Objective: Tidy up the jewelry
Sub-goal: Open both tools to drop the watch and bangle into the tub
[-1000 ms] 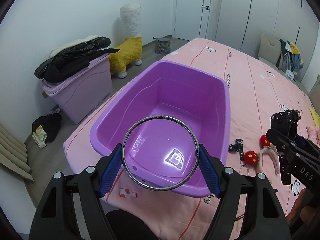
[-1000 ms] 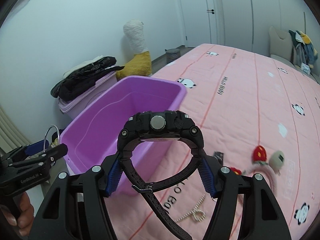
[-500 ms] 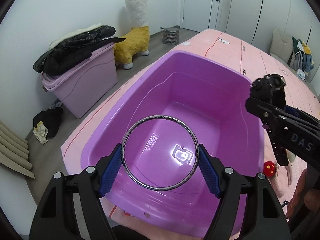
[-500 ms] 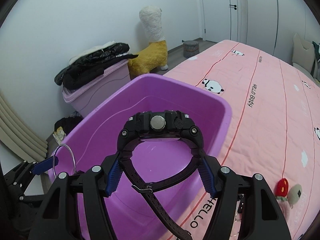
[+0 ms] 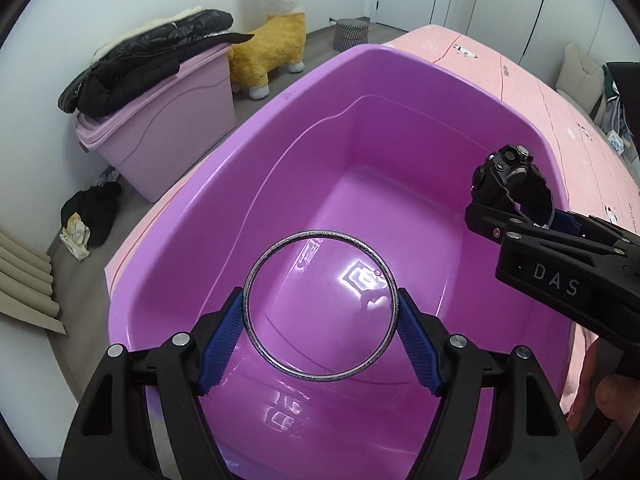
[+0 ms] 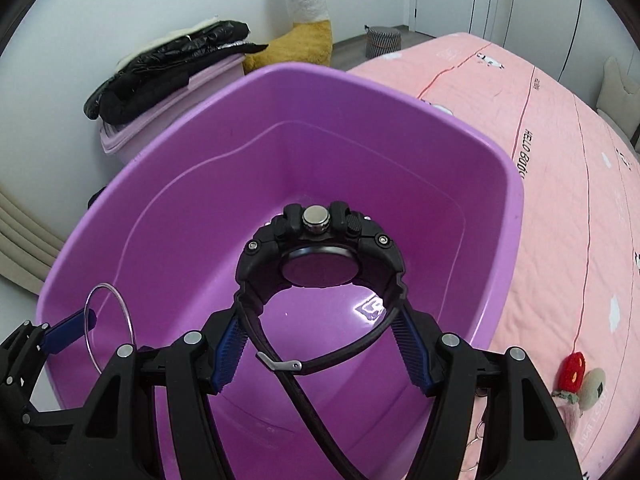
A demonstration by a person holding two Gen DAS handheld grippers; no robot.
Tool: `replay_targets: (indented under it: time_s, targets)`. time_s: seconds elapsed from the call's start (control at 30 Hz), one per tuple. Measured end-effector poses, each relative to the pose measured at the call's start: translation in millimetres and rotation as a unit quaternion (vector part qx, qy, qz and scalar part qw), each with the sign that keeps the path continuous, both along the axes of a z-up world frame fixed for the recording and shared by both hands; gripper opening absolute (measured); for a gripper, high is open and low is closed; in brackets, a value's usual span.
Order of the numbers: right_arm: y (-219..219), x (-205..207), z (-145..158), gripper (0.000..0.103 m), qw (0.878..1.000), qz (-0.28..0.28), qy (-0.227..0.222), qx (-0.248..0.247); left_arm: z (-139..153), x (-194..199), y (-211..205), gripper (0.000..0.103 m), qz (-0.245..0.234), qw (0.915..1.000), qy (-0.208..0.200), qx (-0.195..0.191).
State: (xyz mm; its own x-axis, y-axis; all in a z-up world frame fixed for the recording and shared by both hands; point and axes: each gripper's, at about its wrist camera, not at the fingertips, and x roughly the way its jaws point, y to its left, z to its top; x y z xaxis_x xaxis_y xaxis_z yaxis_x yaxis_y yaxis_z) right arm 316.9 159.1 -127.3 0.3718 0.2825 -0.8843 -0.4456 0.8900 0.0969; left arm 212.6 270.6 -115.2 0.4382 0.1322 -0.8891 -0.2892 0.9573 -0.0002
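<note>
Purple tub (image 5: 400,92) on the pink bed (image 6: 560,184). Right gripper (image 6: 320,344): jaws clamp black watch (image 6: 320,248) by its strap. Left gripper (image 5: 320,332): jaws clamp silver bangle (image 5: 320,240) across its width. Both previously short of the tub, now over its interior.

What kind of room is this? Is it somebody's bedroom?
Most likely a bedroom. There is a big bed with a pink panda bedspread, a plush alpaca toy on the floor by the wall, and a black jacket piled on a storage box.
</note>
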Motion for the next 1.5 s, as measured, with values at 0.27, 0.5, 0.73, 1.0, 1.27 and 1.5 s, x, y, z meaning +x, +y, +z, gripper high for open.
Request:
replay_targets:
  time_s: [0.27, 0.5, 0.73, 1.0, 1.27, 1.5]
  targets:
    - [3.8, 5.5, -2.7, 0.065, 1.000, -0.014, -0.001, -0.009, -1.4, -2.1, -0.9, 0.088, 0.011, 0.9999, 0.002, 0.007]
    - [0.2, 7.4, -4.2, 0.065, 1.000, -0.019, -0.003, -0.014, 2.1, -4.6, -5.6, 0.092, 0.012, 0.9998, -0.004, 0.016]
    - [-5.6, 2.7, -0.4, 0.065, 1.000, -0.021, -0.006, -0.011, 7.0, -10.5, -5.4, 0.092, 0.014, 0.9998, -0.007, 0.015]
    - [-13.2, -7.8, 11.0, 0.065, 1.000, -0.024, -0.016, -0.006, 22.2, -20.1, -7.2, 0.092, 0.014, 0.9994, -0.025, 0.021]
    - [-19.0, -24.5, 23.8, 0.065, 0.999, -0.028, -0.023, 0.000, 35.0, -35.1, -9.4, 0.092, 0.011, 0.9991, -0.035, 0.023]
    - [-28.7, -46.8, 40.3, 0.065, 0.999, -0.031, -0.037, 0.008, 49.5, -52.3, -17.1, 0.092, 0.002, 0.9986, -0.048, 0.025]
